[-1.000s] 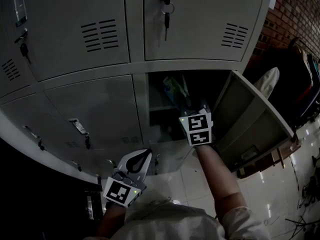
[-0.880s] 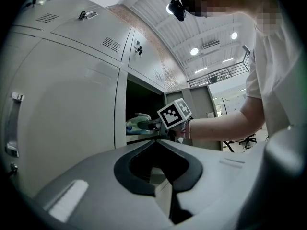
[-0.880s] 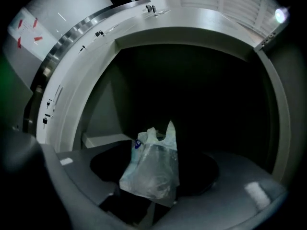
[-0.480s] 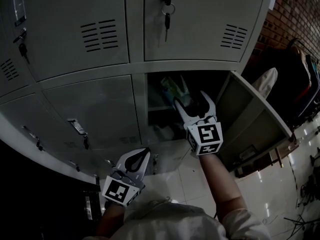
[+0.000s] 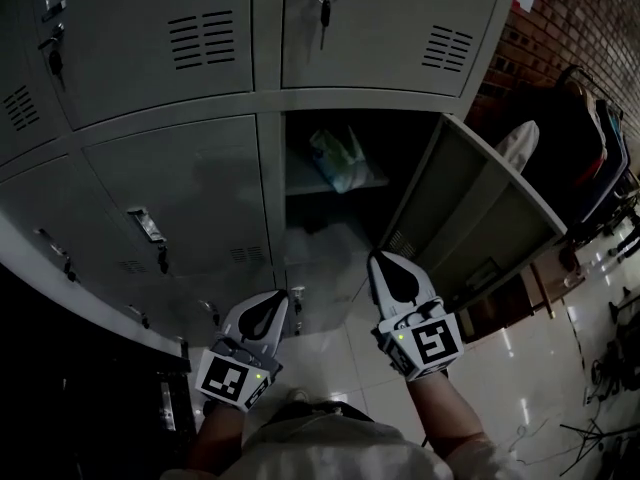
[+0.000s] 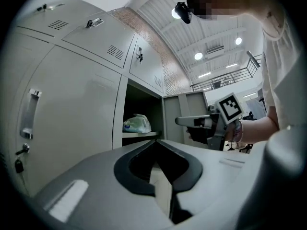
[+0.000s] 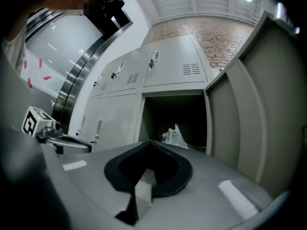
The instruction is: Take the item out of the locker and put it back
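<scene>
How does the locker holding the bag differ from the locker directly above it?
The lower locker has its door open; the upper locker is shut, with keys hanging from its lock. The lower locker shows a bag on its shelf; the upper locker's inside is hidden. Both are grey metal.

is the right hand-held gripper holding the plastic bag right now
No, the plastic bag lies on the shelf inside the open locker, while the right hand-held gripper is outside it, shut on nothing.

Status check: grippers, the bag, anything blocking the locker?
Left gripper shut, empty. Right gripper just closed, empty. Bag on locker shelf. Door open, path clear.
</scene>
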